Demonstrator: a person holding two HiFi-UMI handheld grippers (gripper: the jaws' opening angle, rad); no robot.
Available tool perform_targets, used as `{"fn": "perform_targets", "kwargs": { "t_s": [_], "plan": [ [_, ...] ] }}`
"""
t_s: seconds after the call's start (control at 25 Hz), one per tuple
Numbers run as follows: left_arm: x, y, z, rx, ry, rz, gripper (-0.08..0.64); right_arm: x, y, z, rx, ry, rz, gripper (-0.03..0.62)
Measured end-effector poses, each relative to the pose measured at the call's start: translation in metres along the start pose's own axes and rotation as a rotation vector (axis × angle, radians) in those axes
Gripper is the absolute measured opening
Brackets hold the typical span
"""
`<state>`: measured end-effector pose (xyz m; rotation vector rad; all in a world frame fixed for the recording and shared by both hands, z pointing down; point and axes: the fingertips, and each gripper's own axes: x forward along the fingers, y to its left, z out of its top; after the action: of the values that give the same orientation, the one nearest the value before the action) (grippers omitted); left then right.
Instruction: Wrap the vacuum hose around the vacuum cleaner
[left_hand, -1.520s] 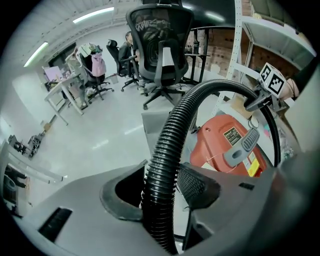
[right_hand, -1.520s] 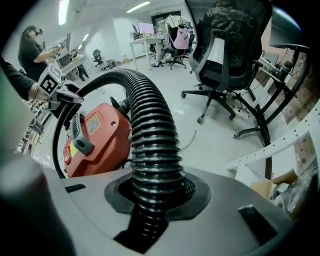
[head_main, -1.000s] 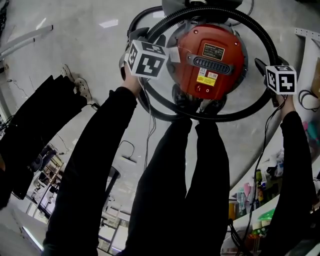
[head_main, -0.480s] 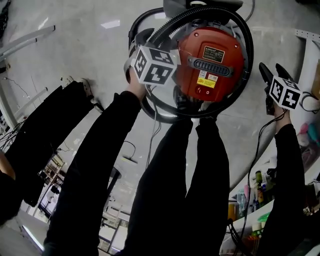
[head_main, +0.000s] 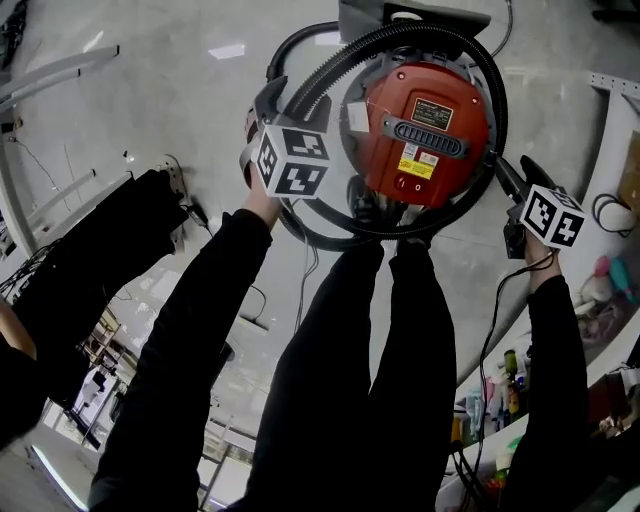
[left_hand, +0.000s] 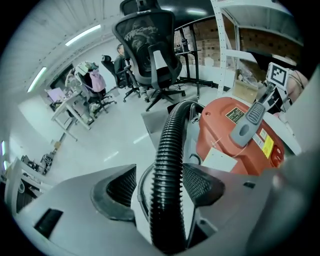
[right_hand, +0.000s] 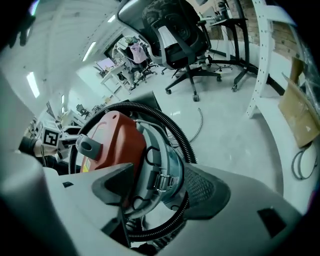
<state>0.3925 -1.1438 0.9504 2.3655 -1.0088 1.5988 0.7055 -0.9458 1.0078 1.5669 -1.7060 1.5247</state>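
The red vacuum cleaner (head_main: 425, 125) stands on the floor by the person's feet. Its black ribbed hose (head_main: 495, 90) lies in a close loop around it. My left gripper (head_main: 283, 100) is at the vacuum's left. The hose (left_hand: 167, 165) runs straight between its jaws, which have just been opening; a gap shows beside the left pad (left_hand: 122, 185). My right gripper (head_main: 515, 172) hangs at the vacuum's right, wide open. Between its jaws I see the vacuum's grey side and latch (right_hand: 160, 180), and the hose (right_hand: 165, 222) crosses low there, untouched by the pads.
An office chair (left_hand: 147, 45) stands behind the vacuum. A white shelf frame (right_hand: 260, 55) and cardboard (right_hand: 300, 115) are on the right. Dark clothing (head_main: 90, 250) hangs at the left. A thin cable (head_main: 300, 270) trails on the floor. The person's legs (head_main: 390, 350) are right by the vacuum.
The wide hose loop has drawn in tight around the vacuum. My right gripper left the hose, swung away, then came back toward the vacuum's right side. The left gripper shifted slightly left and up.
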Motion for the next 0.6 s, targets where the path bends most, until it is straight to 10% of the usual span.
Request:
{"fn": "perform_targets", "kwargs": {
  "t_s": [0.28, 0.6],
  "plan": [
    [-0.026, 0.001, 0.002, 0.072, -0.030, 0.023, 0.291, -0.023, 0.031, -0.025, 0.032, 0.010, 0.073, 0.325],
    [-0.090, 0.004, -0.030, -0.254, -0.031, 0.067, 0.291, -0.061, 0.067, -0.040, 0.191, -0.043, 0.122, 0.274]
  ]
}}
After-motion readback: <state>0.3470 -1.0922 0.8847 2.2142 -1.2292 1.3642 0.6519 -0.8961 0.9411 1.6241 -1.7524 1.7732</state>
